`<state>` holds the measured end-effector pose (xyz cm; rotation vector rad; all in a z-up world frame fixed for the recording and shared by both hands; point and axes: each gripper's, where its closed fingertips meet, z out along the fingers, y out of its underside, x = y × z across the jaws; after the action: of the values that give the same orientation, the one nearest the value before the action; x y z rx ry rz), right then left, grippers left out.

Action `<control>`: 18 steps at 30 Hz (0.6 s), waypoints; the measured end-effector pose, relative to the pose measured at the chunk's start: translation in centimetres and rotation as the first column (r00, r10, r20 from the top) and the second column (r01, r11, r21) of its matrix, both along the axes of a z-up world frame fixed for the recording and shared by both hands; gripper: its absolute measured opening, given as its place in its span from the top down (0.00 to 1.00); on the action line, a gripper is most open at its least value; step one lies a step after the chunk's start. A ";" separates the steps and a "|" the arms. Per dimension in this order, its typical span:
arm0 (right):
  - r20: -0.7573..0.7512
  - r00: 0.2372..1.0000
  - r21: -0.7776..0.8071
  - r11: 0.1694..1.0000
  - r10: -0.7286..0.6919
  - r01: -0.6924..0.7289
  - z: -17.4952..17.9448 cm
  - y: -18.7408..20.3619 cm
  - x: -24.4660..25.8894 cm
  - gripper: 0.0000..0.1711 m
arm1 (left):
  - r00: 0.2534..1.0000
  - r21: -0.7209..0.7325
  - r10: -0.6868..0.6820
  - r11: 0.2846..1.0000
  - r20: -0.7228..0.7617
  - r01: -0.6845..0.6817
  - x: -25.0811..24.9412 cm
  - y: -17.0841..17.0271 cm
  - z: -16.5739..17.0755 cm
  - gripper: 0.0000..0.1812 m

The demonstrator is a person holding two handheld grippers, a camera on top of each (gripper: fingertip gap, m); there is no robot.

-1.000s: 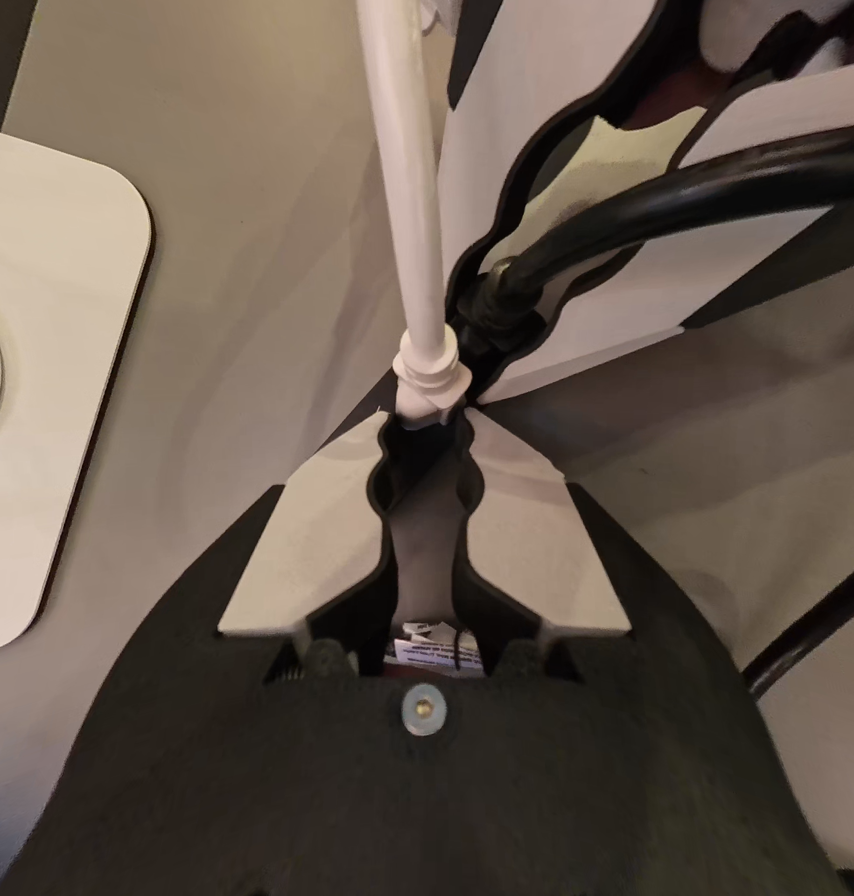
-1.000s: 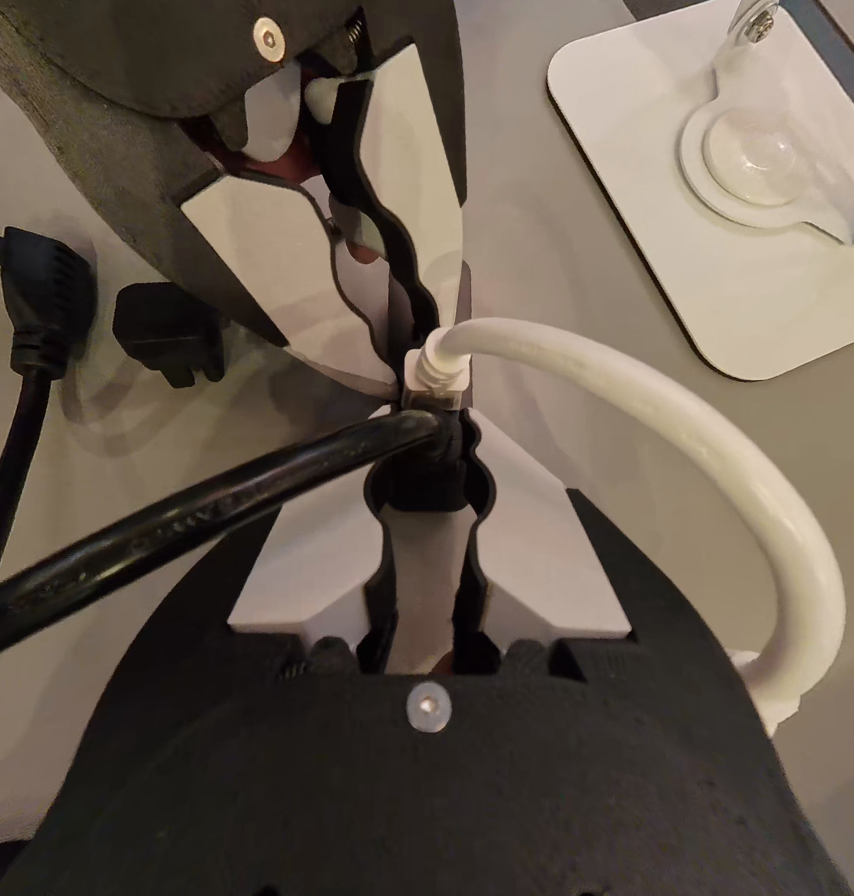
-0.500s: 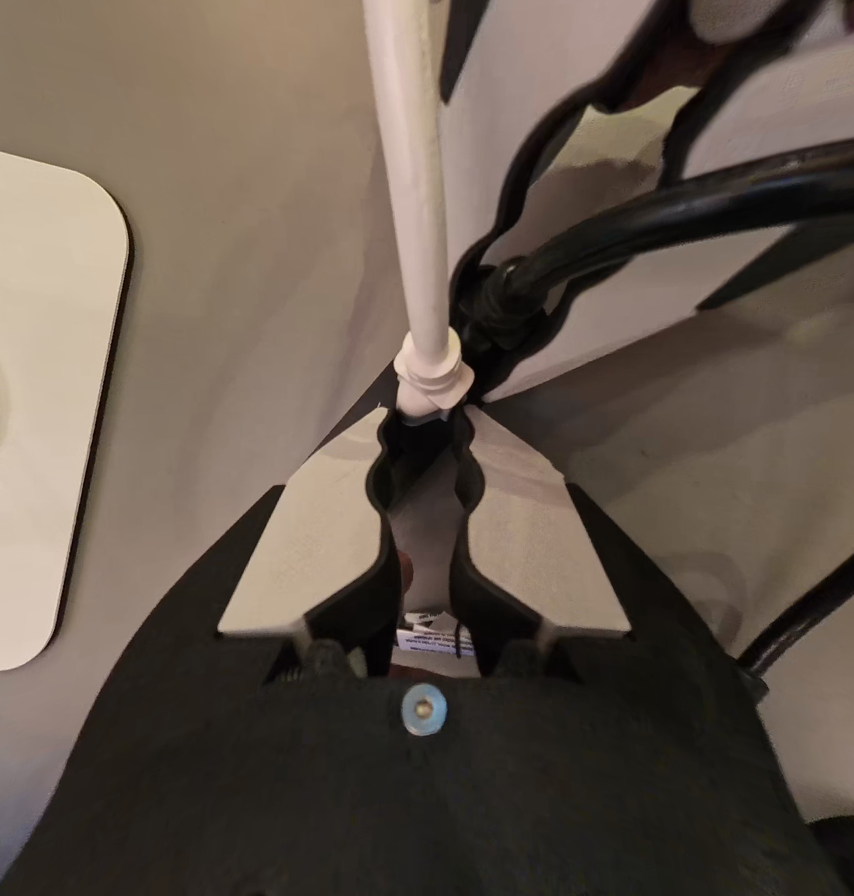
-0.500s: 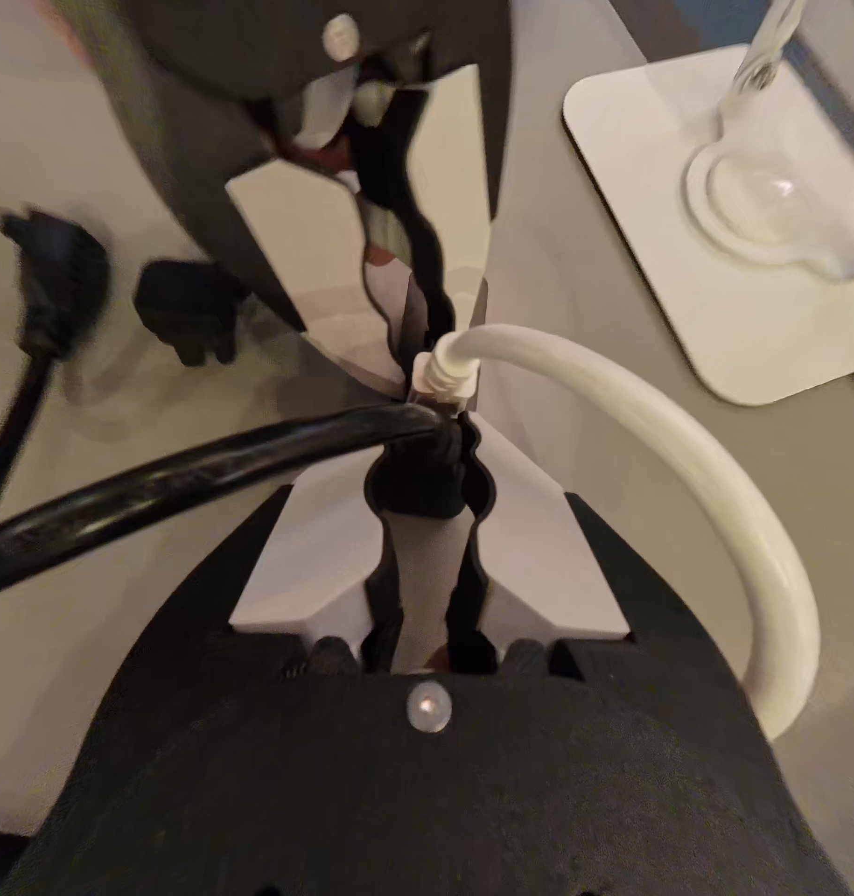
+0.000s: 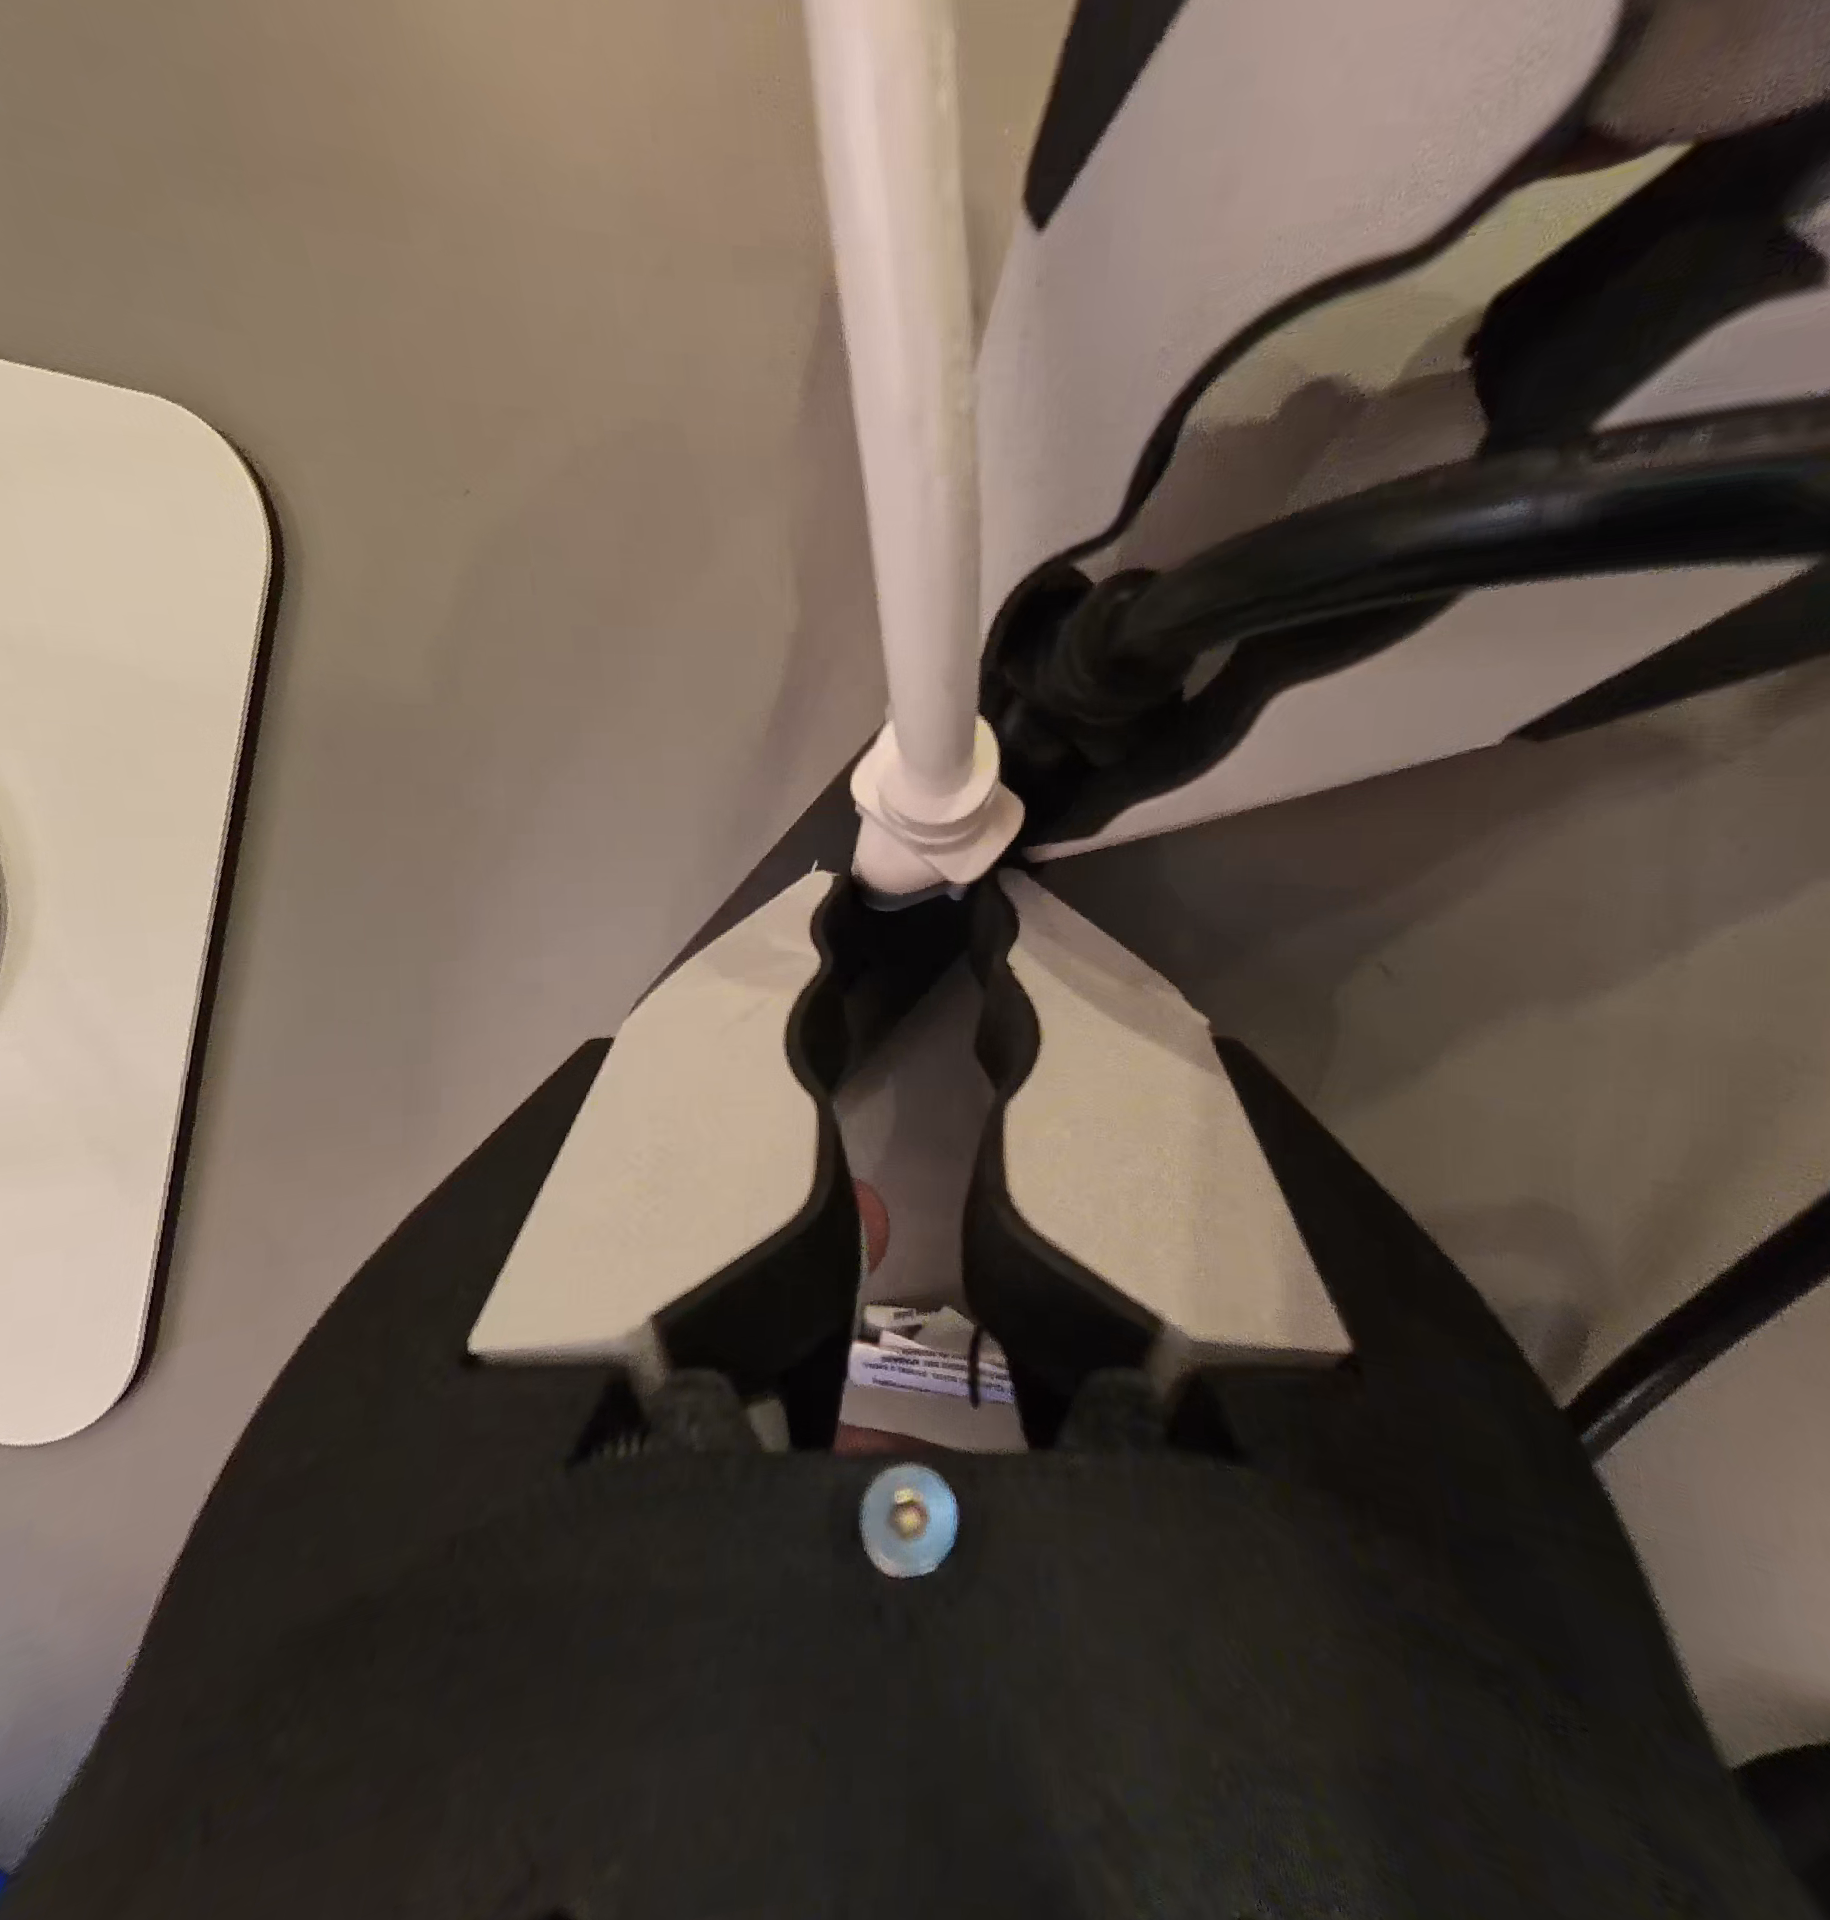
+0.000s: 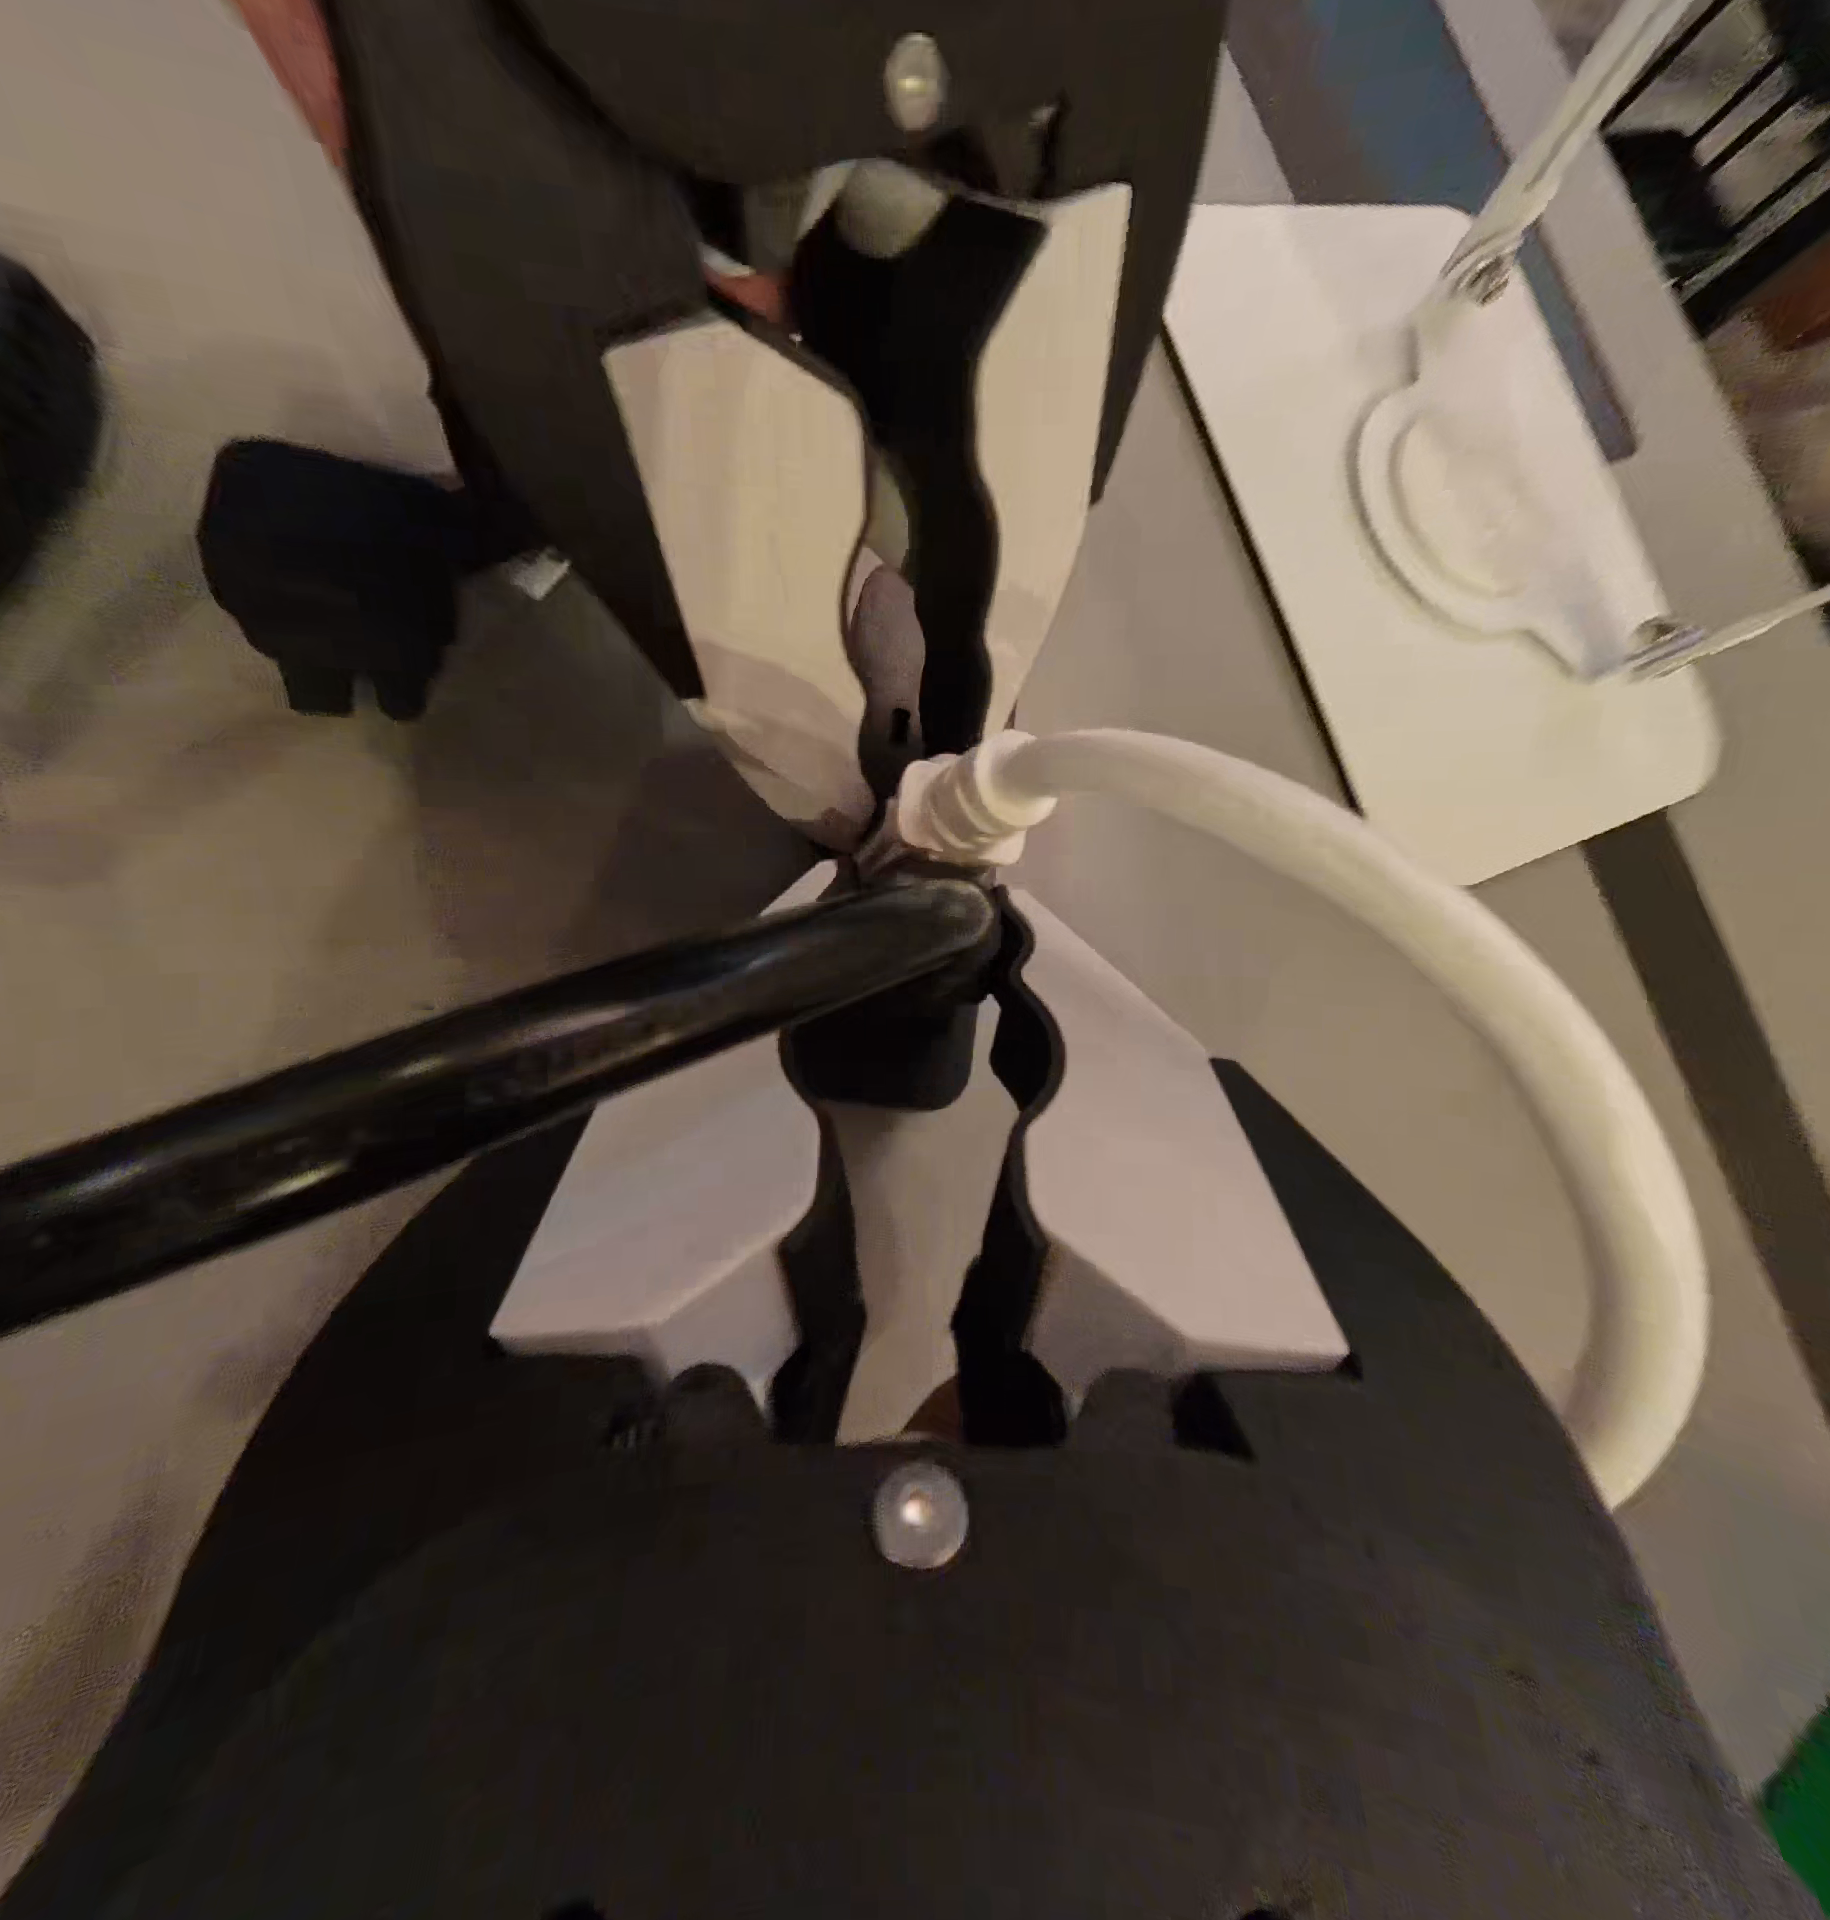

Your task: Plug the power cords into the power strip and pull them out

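My left gripper point(image 5: 916, 888) is shut on the end piece of a white cord point(image 5: 932, 805), which it holds at its fingertips; the cord point(image 5: 895, 364) runs straight away from it. My right gripper point(image 6: 916, 904) is shut on a black plug point(image 6: 880, 1055), and the plug's thick black cord point(image 6: 423, 1091) leaves to the left. The two grippers meet tip to tip, with the black plug point(image 5: 1072, 675) touching the white end piece point(image 6: 958, 810). I cannot tell whether the prongs are seated. The white cord point(image 6: 1513, 1039) loops round to the right.
Two loose black plugs point(image 6: 329, 582) point(image 6: 7, 416) lie on the grey table at left. A white square base point(image 6: 1513, 748) carrying a clear mount and metal arms stands at right; it also shows in the left wrist view point(image 5: 90, 883). Another black cord point(image 5: 1721, 1299) crosses at the lower right.
Both grippers stay shut and tip to tip. They have shifted together: the left gripper now points more straight down the right wrist view, and the white base has slid in both views.
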<state>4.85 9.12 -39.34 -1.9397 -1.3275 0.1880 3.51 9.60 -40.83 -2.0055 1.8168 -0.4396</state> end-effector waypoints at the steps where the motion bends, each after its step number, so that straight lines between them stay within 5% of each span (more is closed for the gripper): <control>1: 0.013 1.000 0.019 1.000 0.004 -0.005 0.0 0.0 0.0 0.89 | 1.000 0.003 -0.003 1.000 -0.002 0.003 0.0 0.0 0.0 0.89; 3: -0.004 1.000 -0.004 1.000 0.011 -0.011 0.0 -0.1 -0.1 0.89 | 1.000 0.005 -0.007 1.000 0.002 0.007 0.0 0.0 0.0 0.89; 5: -0.176 0.984 -0.195 0.981 -0.041 0.007 0.1 -0.2 -0.2 0.89 | 1.000 -0.006 0.000 1.000 0.004 0.000 0.0 0.0 0.0 0.88; 9: -0.488 0.842 -0.538 0.839 -0.228 -0.084 0.8 -0.2 0.1 0.89 | 1.000 0.007 -0.006 1.000 0.007 0.006 0.3 0.0 0.0 0.89; 18: -0.178 0.984 -0.257 0.964 0.028 -0.074 -0.2 -0.8 0.8 0.78 | 1.000 0.003 0.011 1.000 0.012 -0.011 0.4 -0.1 0.0 0.89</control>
<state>5.69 8.30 -39.57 -2.0535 -1.2891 0.5720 3.89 9.51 -40.85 -2.0056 1.7967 -0.4439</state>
